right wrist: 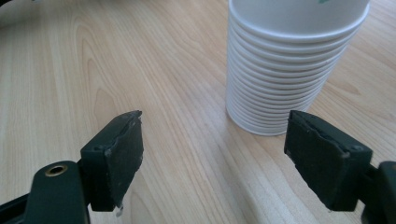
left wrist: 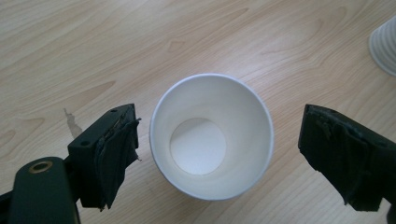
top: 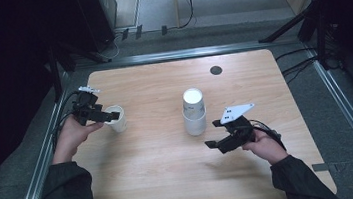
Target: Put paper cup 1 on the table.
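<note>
A single white paper cup (top: 119, 124) stands upright at the left of the wooden table (top: 173, 180). My left gripper (top: 112, 116) is open around it. In the left gripper view the cup (left wrist: 211, 135) sits mouth up between the jaws, with a gap on each side of the left gripper (left wrist: 219, 140). A stack of white cups (top: 194, 112) stands upside down at the table's middle. My right gripper (top: 213, 134) is open just right of and nearer than it. In the right gripper view the stack (right wrist: 289, 70) is ahead and to the right of the empty right gripper (right wrist: 212, 140).
A dark round hole (top: 216, 70) is in the tabletop at the back. The stack's edge (left wrist: 385, 44) shows at the top right of the left gripper view. Metal rails (top: 45, 154) and cables run around the table's edges.
</note>
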### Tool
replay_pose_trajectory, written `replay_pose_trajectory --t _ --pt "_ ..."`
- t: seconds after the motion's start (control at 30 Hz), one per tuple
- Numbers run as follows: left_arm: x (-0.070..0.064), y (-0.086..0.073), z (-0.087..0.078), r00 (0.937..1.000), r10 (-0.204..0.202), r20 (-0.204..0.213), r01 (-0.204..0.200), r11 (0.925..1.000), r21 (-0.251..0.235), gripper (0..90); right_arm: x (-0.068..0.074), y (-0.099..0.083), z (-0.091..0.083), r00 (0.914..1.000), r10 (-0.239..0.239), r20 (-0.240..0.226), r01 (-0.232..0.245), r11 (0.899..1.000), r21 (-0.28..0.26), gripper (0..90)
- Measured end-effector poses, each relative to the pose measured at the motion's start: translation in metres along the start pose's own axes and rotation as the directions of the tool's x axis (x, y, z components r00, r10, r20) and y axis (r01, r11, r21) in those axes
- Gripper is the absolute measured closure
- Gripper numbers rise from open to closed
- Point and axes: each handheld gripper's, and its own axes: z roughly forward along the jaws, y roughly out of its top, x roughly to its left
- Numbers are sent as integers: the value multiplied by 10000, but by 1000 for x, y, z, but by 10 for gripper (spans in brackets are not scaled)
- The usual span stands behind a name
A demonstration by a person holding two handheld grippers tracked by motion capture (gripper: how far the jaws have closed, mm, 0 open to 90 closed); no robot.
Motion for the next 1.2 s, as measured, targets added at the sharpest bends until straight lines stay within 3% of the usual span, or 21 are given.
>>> replay_pose_trajectory --t 0.17,0.27,0.33,0.63,0.93,1.07,1.17,1.2 --pt "-7 1 -5 9995 124 280 -120 9998 -144 125 -1 6 -3 9997 -182 151 181 9998 11 164" --pt "-14 2 -6 9990 237 386 -229 9995 -202 125 -4 10 -5 9991 -69 -416 75 9999 139 141" --pt "-19 2 -6 9983 352 461 -342 9992 -225 125 -4 12 -7 9986 -159 -509 169 9996 210 145" --pt "-40 1 -6 9932 764 876 -737 9967 -341 127 -11 21 -11 9988 -485 3 485 9988 -56 156" --pt "-55 -1 -9 9863 1038 1279 -982 9939 -495 129 -22 30 -17 9996 -251 94 250 9997 39 220" --pt "-60 -1 -6 9818 1182 1485 -1118 9924 -512 130 -31 36 -22 9999 109 -42 -109 9999 -29 231" --pt "-63 -1 -5 9722 1224 1999 -1142 9921 -517 130 -37 39 -23 9994 269 -227 -265 9995 149 254" --pt "-64 -1 -5 9715 1244 2019 -1154 9918 -556 131 -39 40 -23 9997 193 -180 -188 9995 265 255"
